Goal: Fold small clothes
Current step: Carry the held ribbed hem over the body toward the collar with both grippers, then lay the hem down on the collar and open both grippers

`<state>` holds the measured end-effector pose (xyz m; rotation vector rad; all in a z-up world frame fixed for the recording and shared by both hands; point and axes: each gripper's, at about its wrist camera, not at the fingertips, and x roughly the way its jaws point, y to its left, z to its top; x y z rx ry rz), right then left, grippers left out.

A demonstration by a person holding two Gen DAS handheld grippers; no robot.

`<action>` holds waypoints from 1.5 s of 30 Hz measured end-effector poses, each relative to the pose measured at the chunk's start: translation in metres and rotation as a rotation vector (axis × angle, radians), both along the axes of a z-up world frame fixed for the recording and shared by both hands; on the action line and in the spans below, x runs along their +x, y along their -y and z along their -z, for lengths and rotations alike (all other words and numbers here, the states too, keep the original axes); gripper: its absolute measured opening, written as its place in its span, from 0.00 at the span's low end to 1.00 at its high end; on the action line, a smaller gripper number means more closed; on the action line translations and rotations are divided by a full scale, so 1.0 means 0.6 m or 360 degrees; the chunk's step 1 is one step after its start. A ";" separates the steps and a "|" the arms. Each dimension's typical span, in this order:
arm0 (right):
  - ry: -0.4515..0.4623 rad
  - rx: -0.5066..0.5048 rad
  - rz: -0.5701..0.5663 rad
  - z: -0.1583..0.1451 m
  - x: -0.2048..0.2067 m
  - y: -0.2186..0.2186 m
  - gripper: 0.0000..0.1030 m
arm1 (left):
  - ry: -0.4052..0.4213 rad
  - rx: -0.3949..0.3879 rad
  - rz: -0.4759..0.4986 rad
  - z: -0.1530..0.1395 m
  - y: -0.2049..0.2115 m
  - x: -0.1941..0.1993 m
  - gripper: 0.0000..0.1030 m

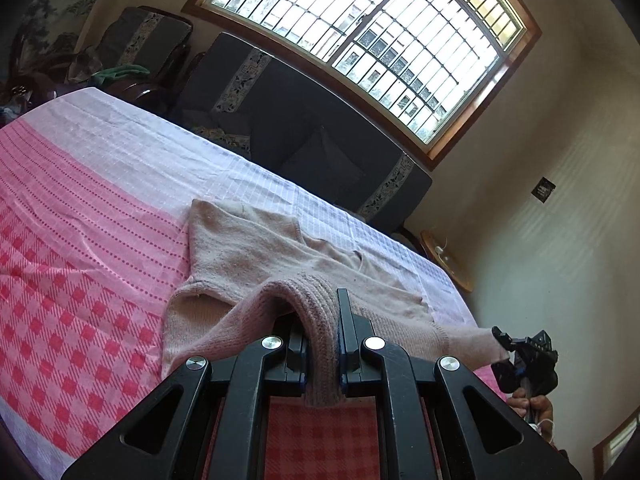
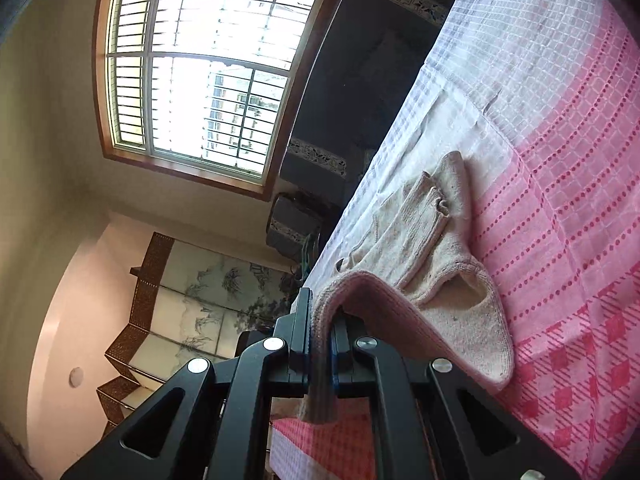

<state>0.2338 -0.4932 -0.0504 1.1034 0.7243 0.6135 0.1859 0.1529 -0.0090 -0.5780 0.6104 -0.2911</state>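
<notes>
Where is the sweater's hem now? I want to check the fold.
Its hem is lifted off the pink cloth, pinched by the left gripper and the right gripper; the rest of the sweater lies flat beyond.

Daylight glares through the barred window (image 1: 372,40), walls dim, fisheye edges bent and dark

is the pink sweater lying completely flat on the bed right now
No, the left claw is shut on the ribbed hem of the pink sweater and holds that edge lifted above the bedspread.
</notes>
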 end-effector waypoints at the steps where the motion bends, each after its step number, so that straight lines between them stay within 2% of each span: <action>1: -0.0012 -0.0011 0.0004 0.004 0.012 -0.003 0.07 | -0.0009 0.0005 -0.0013 0.003 0.000 0.011 0.11; 14: -0.0139 -0.0104 0.0007 0.045 0.144 -0.030 0.07 | -0.0114 0.0044 -0.0110 0.051 -0.004 0.145 0.11; 21: -0.0217 -0.0114 0.0013 0.081 0.194 -0.041 0.07 | -0.0184 0.0076 -0.0126 0.078 -0.007 0.206 0.11; 31: -0.0275 -0.0101 0.0024 0.120 0.237 -0.048 0.07 | -0.0196 0.0156 -0.0095 0.101 0.002 0.263 0.12; 35: -0.0279 -0.0072 0.0042 0.129 0.244 -0.044 0.08 | -0.0252 0.0107 -0.0070 0.113 0.000 0.285 0.13; 39: -0.0261 -0.0003 0.0072 0.135 0.243 -0.039 0.12 | -0.0305 -0.0006 -0.0072 0.123 -0.009 0.297 0.16; 43: -0.0228 0.0039 0.0097 0.135 0.244 -0.033 0.13 | -0.0360 -0.0183 -0.0045 0.124 -0.020 0.303 0.21; 44: -0.0209 0.0059 0.0104 0.133 0.243 -0.031 0.13 | -0.0369 -0.0254 -0.0036 0.125 -0.026 0.304 0.24; 45: -0.0190 0.0087 0.0110 0.133 0.241 -0.028 0.14 | -0.0381 -0.0333 -0.0028 0.127 -0.032 0.305 0.35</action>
